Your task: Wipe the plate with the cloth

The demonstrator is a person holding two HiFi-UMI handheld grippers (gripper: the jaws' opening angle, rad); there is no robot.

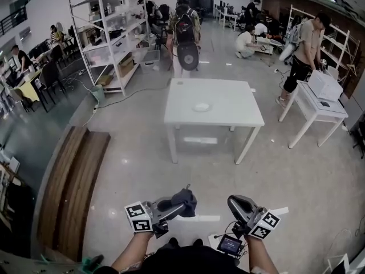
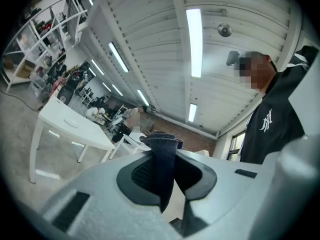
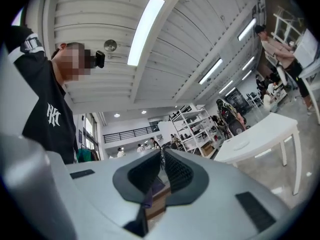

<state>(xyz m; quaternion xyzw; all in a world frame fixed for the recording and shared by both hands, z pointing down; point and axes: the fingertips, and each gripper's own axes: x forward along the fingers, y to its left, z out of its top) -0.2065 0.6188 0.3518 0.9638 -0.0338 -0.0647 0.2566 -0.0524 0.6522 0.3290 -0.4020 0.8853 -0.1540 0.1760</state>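
A small white plate [image 1: 201, 107] lies near the middle of a white table [image 1: 228, 119] some way ahead of me. Both grippers are held low and close to my body, far short of the table. My left gripper [image 1: 181, 205] is shut on a dark blue-grey cloth [image 1: 185, 200], which bunches out past the jaws. In the left gripper view the cloth [image 2: 162, 159] hangs between the pads, and the plate [image 2: 71, 123] is far off at left. My right gripper [image 1: 232, 201] holds nothing; its pads meet at the tips [image 3: 161, 156]. The plate [image 3: 241, 145] also shows distant in that view.
A wooden bench [image 1: 74, 181] runs along the floor at left. White shelving [image 1: 108, 33] stands at back left. A second white table [image 1: 316, 104] with a box is at right, a person [image 1: 305, 44] beside it. Another person with a backpack [image 1: 185, 33] stands behind the plate's table.
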